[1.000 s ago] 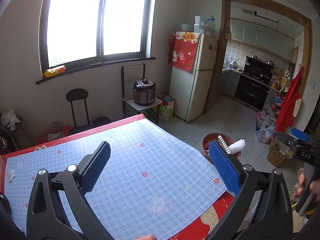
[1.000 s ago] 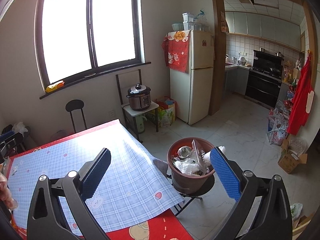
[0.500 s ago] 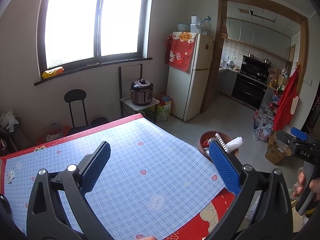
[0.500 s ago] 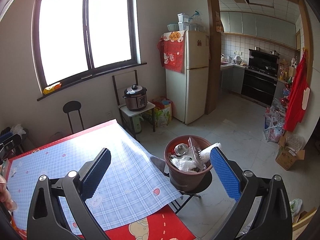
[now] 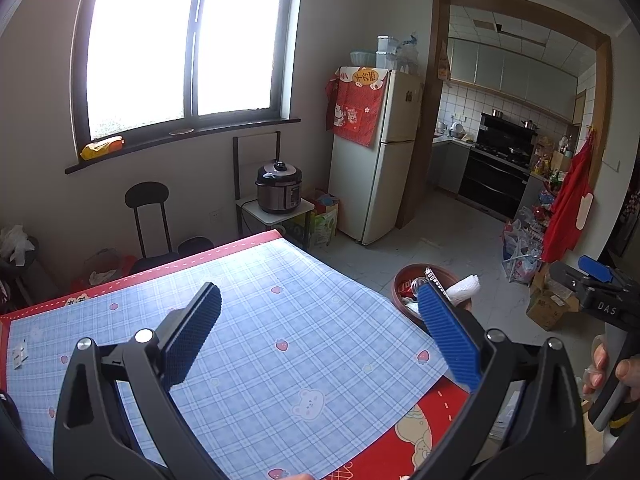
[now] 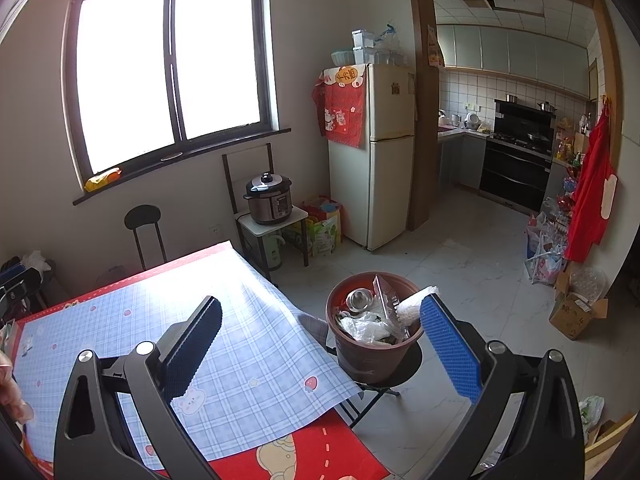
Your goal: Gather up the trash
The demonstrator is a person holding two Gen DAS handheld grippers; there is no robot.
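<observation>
A brown trash bin [image 6: 372, 352] stands on a black stool beside the table's right edge. It is full of white plastic, a metal can and wrappers. It also shows in the left wrist view [image 5: 404, 280], partly behind my finger. My left gripper [image 5: 320, 336] is open and empty above the blue checked tablecloth [image 5: 280, 320]. My right gripper [image 6: 320, 336] is open and empty, above the table corner and the bin. The right gripper's handle shows at the right edge of the left wrist view [image 5: 600, 304].
A small white scrap [image 5: 20, 354] lies at the table's left edge. A fridge [image 6: 384, 152], a pressure cooker [image 6: 268, 200] on a small stand and a black chair [image 6: 144, 232] stand along the far wall. Cardboard boxes [image 6: 576, 312] and bags sit on the floor at right.
Both views have shifted slightly, with the grippers drawing a little back and up. The bin sits a bit further left in both views. Both grippers stay open and empty.
</observation>
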